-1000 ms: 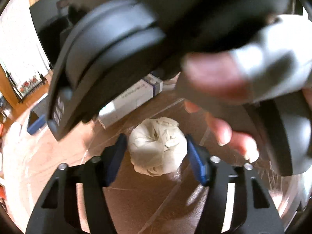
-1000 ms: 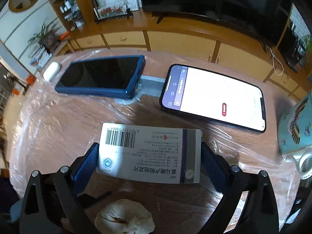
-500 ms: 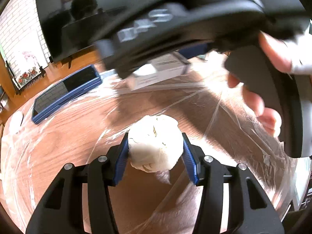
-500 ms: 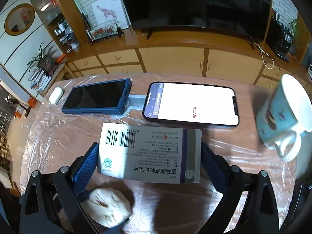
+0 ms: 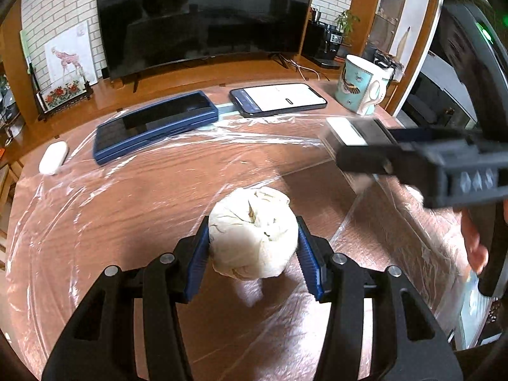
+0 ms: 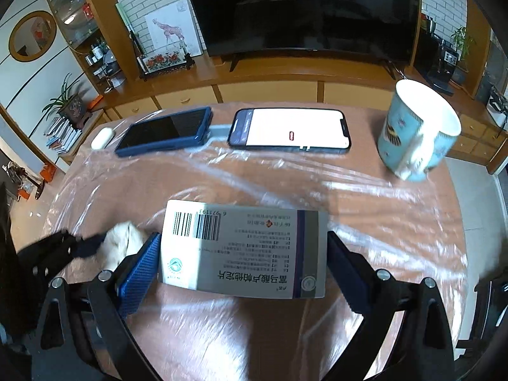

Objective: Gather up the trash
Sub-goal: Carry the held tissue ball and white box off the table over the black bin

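Note:
A crumpled white paper ball (image 5: 252, 231) sits between the blue pads of my left gripper (image 5: 253, 247), which is shut on it and holds it just above the table. A white medicine box (image 6: 244, 250) with a barcode is clamped between the pads of my right gripper (image 6: 243, 254). In the left wrist view the right gripper (image 5: 422, 158) passes at the right with the box (image 5: 344, 130) blurred at its tip. In the right wrist view the paper ball (image 6: 122, 243) and the left gripper's fingers (image 6: 60, 250) show at the lower left.
The round wooden table (image 5: 127, 209) is covered in clear plastic film. At its far side lie a dark phone in a blue case (image 6: 165, 131), a phone with a lit white screen (image 6: 290, 131), a white earbud case (image 6: 102, 137) and a blue patterned mug (image 6: 416, 133). A television stands behind.
My left gripper closed on the paper ball and lifted it slightly. My right gripper carried the box rightward, clearing the left wrist view; the mug now stands nearer in the right wrist view.

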Available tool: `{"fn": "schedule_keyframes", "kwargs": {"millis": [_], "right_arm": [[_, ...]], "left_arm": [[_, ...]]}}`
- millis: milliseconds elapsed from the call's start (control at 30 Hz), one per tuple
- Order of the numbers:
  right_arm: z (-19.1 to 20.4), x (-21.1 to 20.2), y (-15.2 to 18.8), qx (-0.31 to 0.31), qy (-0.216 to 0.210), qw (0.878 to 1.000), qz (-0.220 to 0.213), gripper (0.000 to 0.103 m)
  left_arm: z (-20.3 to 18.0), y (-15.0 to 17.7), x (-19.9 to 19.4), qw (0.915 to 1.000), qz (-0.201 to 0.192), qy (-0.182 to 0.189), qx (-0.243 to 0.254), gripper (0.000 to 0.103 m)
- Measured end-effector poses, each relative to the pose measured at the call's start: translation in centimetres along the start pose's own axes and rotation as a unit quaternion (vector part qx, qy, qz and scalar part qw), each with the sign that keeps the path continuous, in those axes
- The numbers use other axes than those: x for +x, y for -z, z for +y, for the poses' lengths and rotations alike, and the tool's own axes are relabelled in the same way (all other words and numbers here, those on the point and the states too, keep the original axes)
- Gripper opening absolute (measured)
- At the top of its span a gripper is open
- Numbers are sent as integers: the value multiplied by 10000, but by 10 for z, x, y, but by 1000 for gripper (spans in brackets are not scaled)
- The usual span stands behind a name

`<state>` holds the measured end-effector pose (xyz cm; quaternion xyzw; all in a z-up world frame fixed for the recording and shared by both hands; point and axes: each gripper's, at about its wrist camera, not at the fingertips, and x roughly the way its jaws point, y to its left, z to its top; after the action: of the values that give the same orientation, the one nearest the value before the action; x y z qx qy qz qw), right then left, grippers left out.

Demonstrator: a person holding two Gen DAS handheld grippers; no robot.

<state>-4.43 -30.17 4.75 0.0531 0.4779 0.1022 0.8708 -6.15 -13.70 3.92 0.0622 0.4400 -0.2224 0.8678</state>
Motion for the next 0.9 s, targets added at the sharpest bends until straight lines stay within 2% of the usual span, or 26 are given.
{"fn": "schedule_keyframes", "kwargs": {"millis": [233, 500, 900], "right_arm": [[14, -12, 33, 20, -89, 9999, 62, 96], [30, -23, 76, 105, -124, 9998, 119, 96], [56, -57, 127, 98, -69, 9999, -93, 96]], "left_arm": [[-2, 8, -21, 9999, -106, -89, 17, 52], [-1, 33, -41, 9997, -125, -142, -137, 52], [-7, 74, -78, 9996, -213, -103, -131, 52]]}}
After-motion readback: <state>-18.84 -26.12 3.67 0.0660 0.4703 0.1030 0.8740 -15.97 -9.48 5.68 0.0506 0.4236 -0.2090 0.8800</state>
